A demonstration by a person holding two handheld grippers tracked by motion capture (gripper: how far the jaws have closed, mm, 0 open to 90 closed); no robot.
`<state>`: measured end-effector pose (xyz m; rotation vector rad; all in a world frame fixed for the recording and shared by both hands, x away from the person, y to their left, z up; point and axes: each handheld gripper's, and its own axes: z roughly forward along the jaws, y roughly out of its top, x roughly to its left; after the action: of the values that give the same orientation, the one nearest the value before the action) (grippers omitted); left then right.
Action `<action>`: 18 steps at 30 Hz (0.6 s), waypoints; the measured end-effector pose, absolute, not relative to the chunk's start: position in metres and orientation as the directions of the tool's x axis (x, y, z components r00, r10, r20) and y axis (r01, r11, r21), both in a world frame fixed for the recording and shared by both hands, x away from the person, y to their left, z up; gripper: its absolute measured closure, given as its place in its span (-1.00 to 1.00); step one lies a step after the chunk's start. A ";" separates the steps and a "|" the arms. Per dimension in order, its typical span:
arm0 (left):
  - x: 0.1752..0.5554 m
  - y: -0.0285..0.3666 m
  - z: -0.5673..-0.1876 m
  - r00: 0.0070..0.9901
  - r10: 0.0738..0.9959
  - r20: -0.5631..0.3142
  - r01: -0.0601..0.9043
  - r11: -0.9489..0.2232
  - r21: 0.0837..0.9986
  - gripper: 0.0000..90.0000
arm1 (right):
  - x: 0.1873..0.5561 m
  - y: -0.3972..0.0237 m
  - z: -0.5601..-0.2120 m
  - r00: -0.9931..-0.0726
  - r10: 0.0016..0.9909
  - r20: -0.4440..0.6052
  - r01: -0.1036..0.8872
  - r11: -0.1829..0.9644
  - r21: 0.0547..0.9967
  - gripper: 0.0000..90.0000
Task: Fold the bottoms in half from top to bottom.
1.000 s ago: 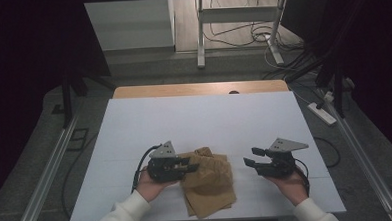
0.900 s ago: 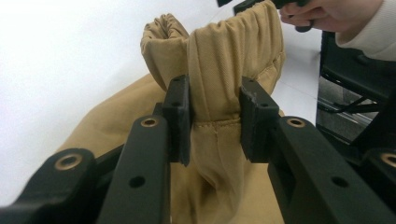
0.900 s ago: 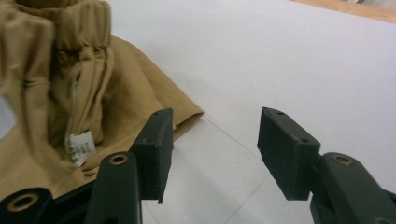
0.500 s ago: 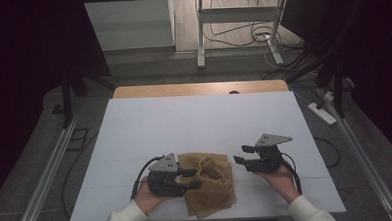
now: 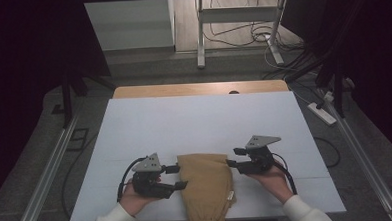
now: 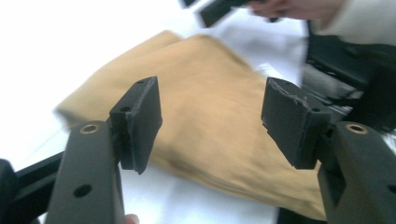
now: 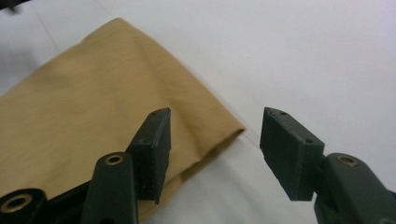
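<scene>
folded tan cloth (image 5: 207,182) – near table edge (image 5: 138,215), long axis running front to back | between left gripper (image 5: 176,176) and right gripper (image 5: 232,157), both just beside | left jaws just opening, nothing gripped | right agape – nearer far corner

Tan woven cloth garment (image 5: 207,182) – matt, soft, faintly ribbed, smooth matt white table top (image 5: 194,120) with a pale wooden far edge, left gripper (image 6: 212,121) – matt black rubbery pads, scuffed, brass-coloured rivets
</scene>
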<state>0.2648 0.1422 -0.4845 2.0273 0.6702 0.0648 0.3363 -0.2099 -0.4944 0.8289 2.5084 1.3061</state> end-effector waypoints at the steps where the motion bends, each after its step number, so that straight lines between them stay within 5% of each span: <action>1: 0.268 0.143 -0.486 0.841 0.494 -0.220 0.438 -0.385 0.812 -0.18 | 0.335 -0.208 -0.494 -0.828 0.554 0.084 0.386 0.456 0.802 -0.04; 18: 0.288 0.141 -0.493 0.794 0.569 -0.213 0.479 -0.371 0.795 -0.18 | 0.326 -0.197 -0.496 -0.865 0.493 0.093 0.369 0.501 0.783 -0.09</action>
<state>0.2878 0.1414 -0.4927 2.0326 0.7799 0.1198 0.3262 -0.1968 -0.4961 0.7501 2.5951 1.3016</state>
